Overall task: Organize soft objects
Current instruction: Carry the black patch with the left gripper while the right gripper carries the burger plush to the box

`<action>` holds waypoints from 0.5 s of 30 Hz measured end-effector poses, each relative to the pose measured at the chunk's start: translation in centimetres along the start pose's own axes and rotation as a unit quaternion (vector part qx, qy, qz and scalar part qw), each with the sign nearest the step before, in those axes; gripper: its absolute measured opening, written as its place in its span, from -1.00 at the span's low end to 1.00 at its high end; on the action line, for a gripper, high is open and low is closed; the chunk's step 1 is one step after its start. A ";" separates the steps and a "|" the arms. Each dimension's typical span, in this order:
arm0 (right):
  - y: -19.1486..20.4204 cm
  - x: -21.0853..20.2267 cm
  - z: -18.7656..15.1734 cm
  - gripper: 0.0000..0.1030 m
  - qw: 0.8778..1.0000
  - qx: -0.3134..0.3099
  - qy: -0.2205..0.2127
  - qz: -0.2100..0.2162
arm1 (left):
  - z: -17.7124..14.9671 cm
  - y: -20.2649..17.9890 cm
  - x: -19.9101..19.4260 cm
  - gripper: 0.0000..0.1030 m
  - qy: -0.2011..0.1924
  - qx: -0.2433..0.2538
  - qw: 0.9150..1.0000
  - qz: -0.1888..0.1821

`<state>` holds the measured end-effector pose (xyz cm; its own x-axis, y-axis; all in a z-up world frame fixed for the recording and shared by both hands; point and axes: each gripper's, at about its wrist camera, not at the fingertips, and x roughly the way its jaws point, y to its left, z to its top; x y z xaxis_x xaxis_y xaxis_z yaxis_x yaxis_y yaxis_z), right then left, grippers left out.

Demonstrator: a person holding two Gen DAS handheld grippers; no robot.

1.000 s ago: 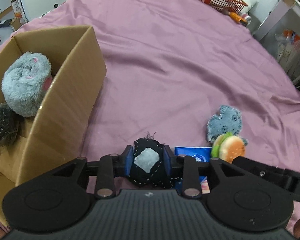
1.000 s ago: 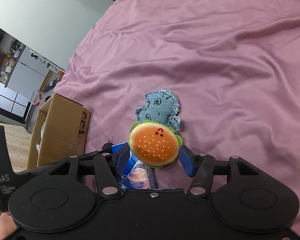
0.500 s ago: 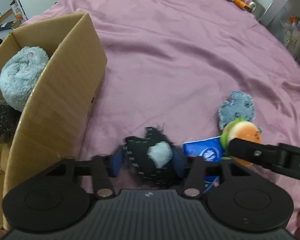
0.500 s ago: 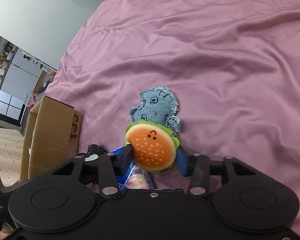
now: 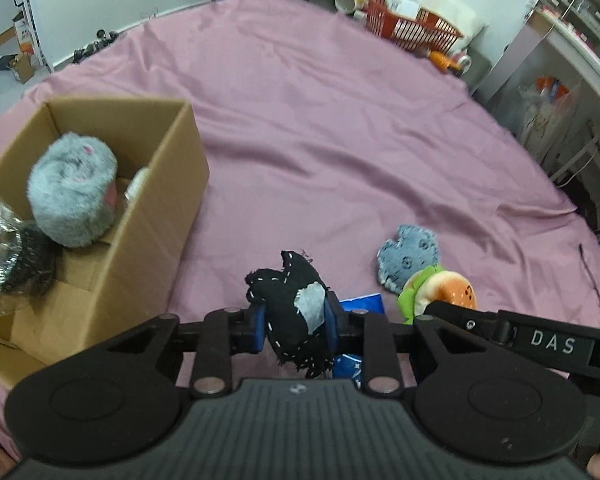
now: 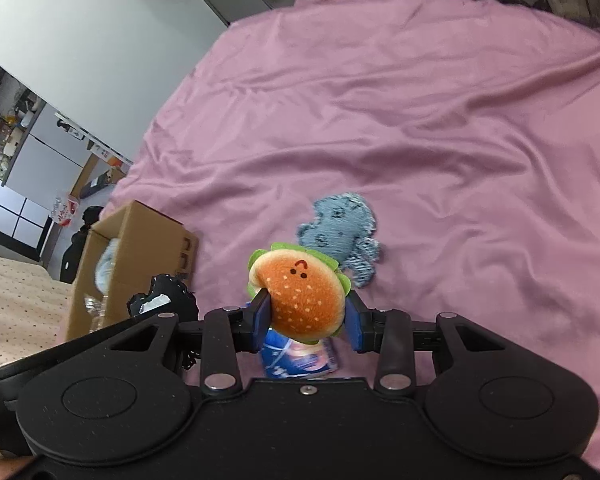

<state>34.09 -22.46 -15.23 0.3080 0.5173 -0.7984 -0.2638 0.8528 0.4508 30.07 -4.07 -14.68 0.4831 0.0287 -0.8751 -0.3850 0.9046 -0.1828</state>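
Note:
My left gripper (image 5: 296,322) is closing its jaws on a black stitched toy with a grey patch (image 5: 288,300), and the blue pads press its sides as it hangs above the pink cloth. The right gripper (image 6: 306,316) is also closing, with its pads squeezing an orange burger plush (image 6: 300,292) that it holds off the cloth. That burger plush (image 5: 448,292) shows at the right of the left wrist view. A denim blue toy (image 6: 340,232) lies flat just beyond it. An open cardboard box (image 5: 152,232) stands at the left with a grey furry plush (image 5: 74,188) inside.
A blue packet (image 6: 296,358) lies on the cloth under both grippers. The box also holds a clear bag of dark material (image 5: 16,264). A red basket (image 5: 412,28) and clutter sit at the far edge. Pink cloth (image 5: 340,140) covers the whole surface.
Both grippers have risen, lifting the black toy and the burger plush off the cloth. The right jaws narrowed onto the burger. The box interior now shows more fully.

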 end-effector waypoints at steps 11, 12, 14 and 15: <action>4.8 -3.6 -0.5 -0.25 0.999 -0.022 -0.035 0.011 | 0.4 1.5 -5.6 -0.47 -0.052 -0.013 0.998 -0.022; 5.3 -3.8 -0.6 -0.25 0.999 -0.026 -0.038 0.011 | 0.4 1.8 -6.0 -0.47 -0.056 -0.014 0.998 -0.023; 6.3 -4.0 -0.7 -0.25 0.999 -0.031 -0.041 0.011 | 0.4 2.4 -6.8 -0.47 -0.063 -0.016 0.998 -0.024; 6.7 -4.1 -0.9 -0.25 0.998 -0.033 -0.043 0.010 | 0.4 2.8 -7.1 -0.47 -0.065 -0.019 0.997 -0.025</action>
<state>30.28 -18.95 -9.27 0.3777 0.5416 -0.7511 -0.3295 0.8366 0.4376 25.84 -1.60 -8.77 0.5988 0.0419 -0.7998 -0.3865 0.8897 -0.2428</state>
